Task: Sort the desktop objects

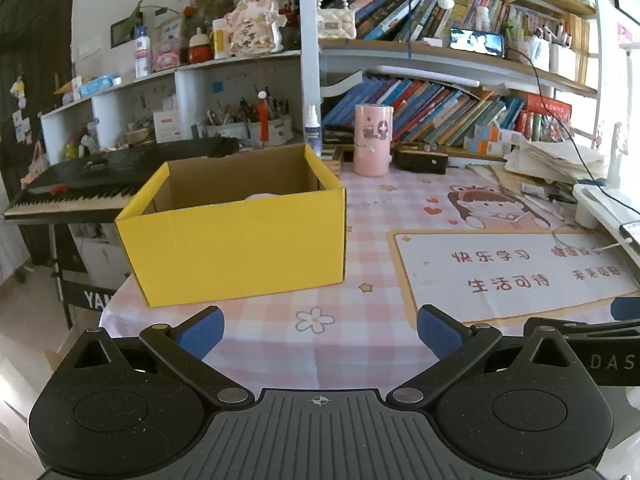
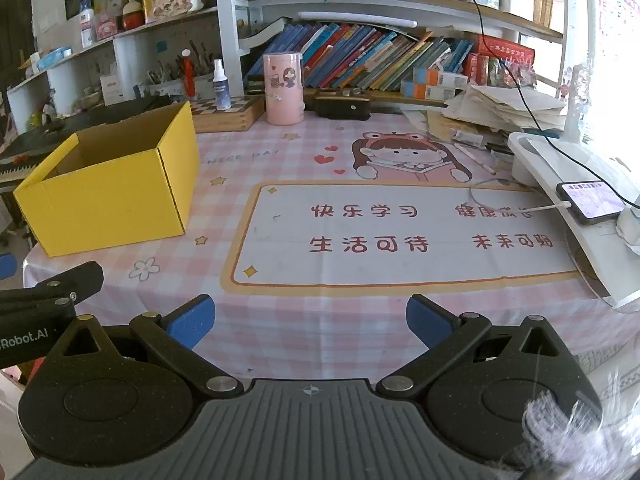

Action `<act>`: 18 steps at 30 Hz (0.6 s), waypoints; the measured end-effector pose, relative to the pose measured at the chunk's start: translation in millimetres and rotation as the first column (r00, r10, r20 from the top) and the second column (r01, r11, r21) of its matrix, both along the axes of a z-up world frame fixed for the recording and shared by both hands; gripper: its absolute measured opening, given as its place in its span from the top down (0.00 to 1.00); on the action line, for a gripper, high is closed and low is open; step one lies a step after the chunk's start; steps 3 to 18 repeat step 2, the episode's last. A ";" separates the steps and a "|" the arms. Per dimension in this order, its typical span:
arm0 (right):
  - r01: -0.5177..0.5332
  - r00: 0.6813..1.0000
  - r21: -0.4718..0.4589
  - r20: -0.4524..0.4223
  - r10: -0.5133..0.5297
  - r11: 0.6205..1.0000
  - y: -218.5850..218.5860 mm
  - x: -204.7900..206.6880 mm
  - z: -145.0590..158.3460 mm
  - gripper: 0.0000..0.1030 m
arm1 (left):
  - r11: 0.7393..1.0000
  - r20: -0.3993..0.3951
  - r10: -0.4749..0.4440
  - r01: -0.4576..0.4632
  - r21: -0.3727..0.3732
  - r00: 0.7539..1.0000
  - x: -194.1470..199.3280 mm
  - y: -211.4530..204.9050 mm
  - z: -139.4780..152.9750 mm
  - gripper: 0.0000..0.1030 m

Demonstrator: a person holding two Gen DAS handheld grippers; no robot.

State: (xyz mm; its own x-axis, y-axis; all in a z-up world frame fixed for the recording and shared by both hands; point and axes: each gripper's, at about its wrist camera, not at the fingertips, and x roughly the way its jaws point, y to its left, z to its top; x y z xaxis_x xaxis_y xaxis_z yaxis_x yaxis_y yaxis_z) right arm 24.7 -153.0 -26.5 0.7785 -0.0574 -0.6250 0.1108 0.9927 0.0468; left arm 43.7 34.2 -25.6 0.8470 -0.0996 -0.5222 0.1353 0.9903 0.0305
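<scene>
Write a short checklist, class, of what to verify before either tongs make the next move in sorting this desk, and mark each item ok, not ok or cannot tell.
1. Left tongs open and holding nothing: ok.
2. Right tongs open and holding nothing: ok.
3. Yellow box upright with its top open: ok.
4. Room left inside the box: cannot tell; only a pale shape shows above the front wall.
5. The two tongs apart from each other: ok, though the right one sits close at the edge of the left view.
6. Phone free to lift: not ok, a white cable is plugged into it.
</scene>
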 end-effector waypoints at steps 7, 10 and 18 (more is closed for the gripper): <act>-0.004 1.000 -0.002 -0.002 0.004 1.000 0.5 1.5 0.3 0.00 | 1.000 -0.001 0.006 -0.006 -0.003 1.000 1.5 0.1 0.2 0.00; -0.004 1.000 -0.002 -0.002 0.004 1.000 0.5 1.5 0.3 0.00 | 1.000 -0.001 0.006 -0.006 -0.003 1.000 1.5 0.1 0.2 0.00; -0.004 1.000 -0.002 -0.002 0.004 1.000 0.5 1.5 0.3 0.00 | 1.000 -0.001 0.006 -0.006 -0.003 1.000 1.5 0.1 0.2 0.00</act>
